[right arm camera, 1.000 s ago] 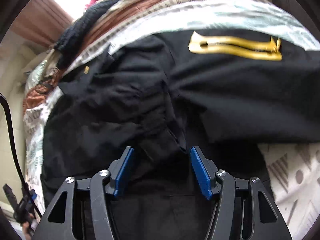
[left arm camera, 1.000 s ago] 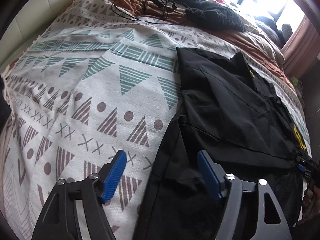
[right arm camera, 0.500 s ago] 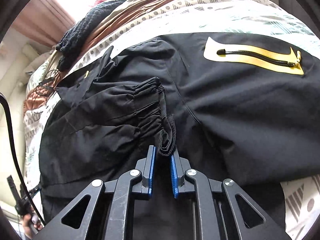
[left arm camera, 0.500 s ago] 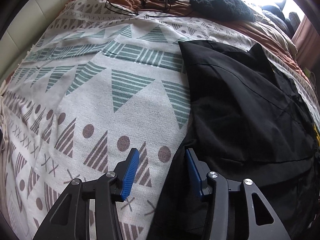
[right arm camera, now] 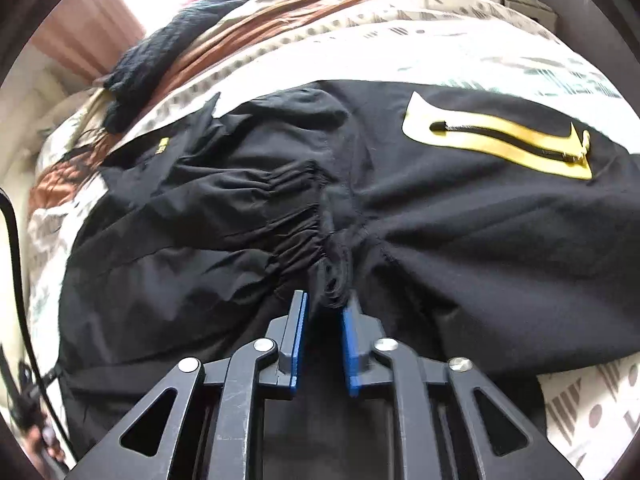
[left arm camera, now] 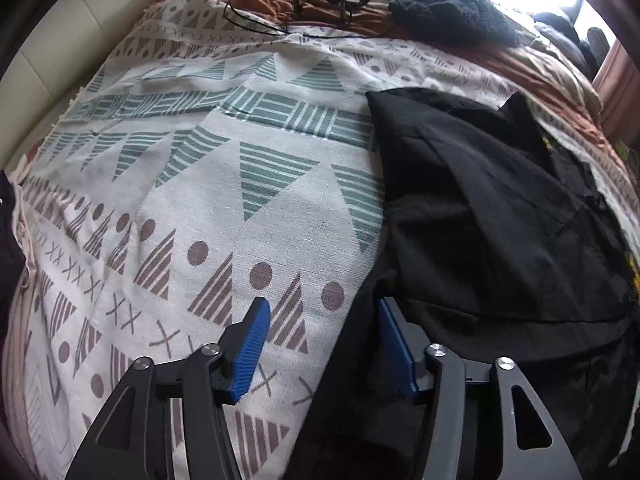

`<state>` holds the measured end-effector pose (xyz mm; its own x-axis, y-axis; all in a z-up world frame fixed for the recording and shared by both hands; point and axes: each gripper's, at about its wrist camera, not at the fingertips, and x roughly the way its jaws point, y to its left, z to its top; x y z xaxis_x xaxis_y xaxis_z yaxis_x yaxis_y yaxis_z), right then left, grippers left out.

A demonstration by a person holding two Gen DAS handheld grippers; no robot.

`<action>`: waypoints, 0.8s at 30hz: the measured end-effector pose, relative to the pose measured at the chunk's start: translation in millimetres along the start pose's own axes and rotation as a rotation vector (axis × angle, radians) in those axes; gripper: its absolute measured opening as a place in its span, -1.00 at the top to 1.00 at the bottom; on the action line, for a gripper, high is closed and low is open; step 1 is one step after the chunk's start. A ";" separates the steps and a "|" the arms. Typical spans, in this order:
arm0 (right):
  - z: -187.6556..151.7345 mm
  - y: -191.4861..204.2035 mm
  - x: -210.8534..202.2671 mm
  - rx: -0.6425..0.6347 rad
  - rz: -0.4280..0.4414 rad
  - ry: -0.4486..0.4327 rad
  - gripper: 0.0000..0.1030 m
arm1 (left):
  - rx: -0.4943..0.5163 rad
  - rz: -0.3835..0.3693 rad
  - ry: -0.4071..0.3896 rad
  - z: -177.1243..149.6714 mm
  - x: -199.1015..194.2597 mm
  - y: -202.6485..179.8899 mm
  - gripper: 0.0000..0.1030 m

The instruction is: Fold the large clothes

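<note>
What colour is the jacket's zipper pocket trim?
Yellow trim on the black jacket; clearest in the right wrist view.

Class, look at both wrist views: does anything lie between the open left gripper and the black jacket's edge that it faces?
Nothing visible does. The left gripper is open astride the black jacket edge on the patterned blanket. The right gripper already pinches the gathered cuff.

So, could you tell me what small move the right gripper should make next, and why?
Probably lift the cuff and carry the sleeve across the jacket: the right gripper is pinched on the bunched cuff, while the left gripper sits open at the jacket's edge.
</note>
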<state>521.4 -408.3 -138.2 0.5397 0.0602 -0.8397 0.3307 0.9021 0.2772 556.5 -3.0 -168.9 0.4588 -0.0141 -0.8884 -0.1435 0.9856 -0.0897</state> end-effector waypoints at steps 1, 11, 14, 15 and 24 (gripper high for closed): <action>-0.4 -0.6 -4.9 -0.010 0.009 0.000 0.08 | -0.004 -0.009 -0.011 -1.0 -6.5 0.4 -0.27; -32.9 -76.8 -85.8 0.095 -0.022 -0.104 -0.13 | -0.034 -0.078 -0.099 -9.2 -58.2 -6.8 -0.68; -45.5 -111.1 -104.3 0.153 -0.034 -0.118 -0.13 | -0.030 -0.093 -0.103 -12.4 -66.6 -15.8 -0.68; -50.2 -122.9 -110.7 0.171 -0.039 -0.123 -0.13 | -0.026 -0.096 -0.104 -13.9 -68.6 -18.9 -0.68; -76.8 -197.7 -151.2 0.293 -0.066 -0.176 -0.13 | 0.037 -0.127 -0.115 -27.7 -87.6 -60.6 -0.68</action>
<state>314.9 -562.9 -102.0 0.6263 -0.0917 -0.7742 0.5639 0.7390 0.3686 500.7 -66.2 -98.1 0.5687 -0.1221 -0.8134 -0.0466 0.9826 -0.1800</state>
